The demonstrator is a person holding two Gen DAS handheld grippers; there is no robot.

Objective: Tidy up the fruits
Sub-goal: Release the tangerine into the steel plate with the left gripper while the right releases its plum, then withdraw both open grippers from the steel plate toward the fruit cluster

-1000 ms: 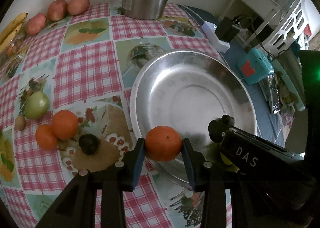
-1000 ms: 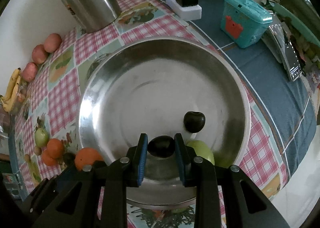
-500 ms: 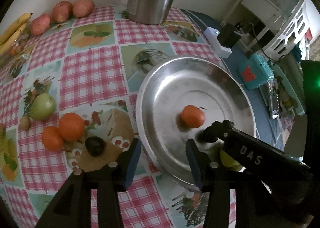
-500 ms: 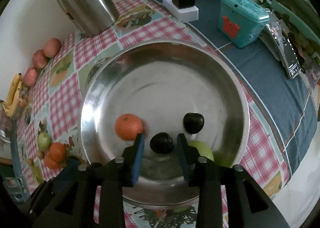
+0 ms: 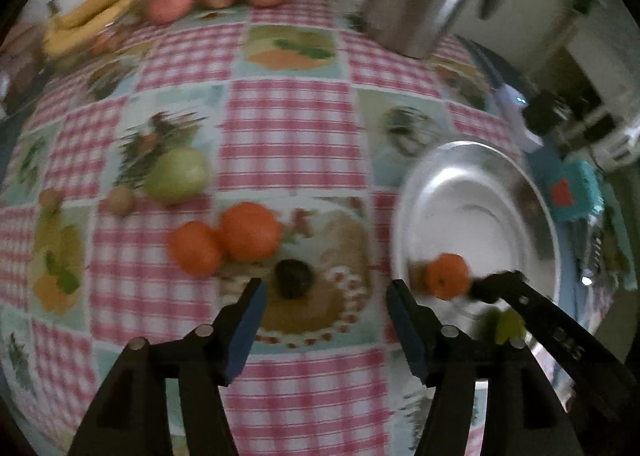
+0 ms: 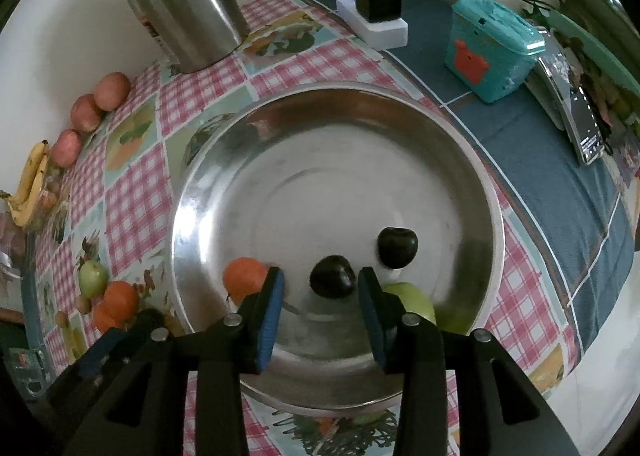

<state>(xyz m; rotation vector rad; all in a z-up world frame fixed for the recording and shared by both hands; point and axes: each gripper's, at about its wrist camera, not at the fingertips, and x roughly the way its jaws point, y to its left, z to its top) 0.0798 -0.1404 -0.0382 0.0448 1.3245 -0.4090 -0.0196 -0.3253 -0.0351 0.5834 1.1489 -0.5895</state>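
Over the checked cloth I see my left gripper [image 5: 324, 296] spread with nothing between its jaws, the orange [image 6: 245, 281] lying in the steel bowl [image 6: 304, 112], and my right gripper [image 6: 320, 288] parted around a dark plum [image 6: 333, 277].

Pink-checked tablecloth [image 6: 136, 212], silver bowl [image 6: 192, 216], orange tangerine [image 6: 244, 280], seemingly dark-purple plum [image 6: 332, 276].

The left wrist view is smeared by motion blur throughout; the tablecloth prints [image 5: 288, 48] cannot be read. The small brown fruit [image 5: 118, 200] near the table's left edge cannot be identified. In the right wrist view, the green apple [image 6: 412, 298] in the steel bowl [image 6: 472, 184] is partly hidden behind the right gripper [image 6: 320, 296]. The kettle [image 6: 180, 4] is cut off by the upper edge. The bananas [image 6: 28, 184] are clipped at the left.
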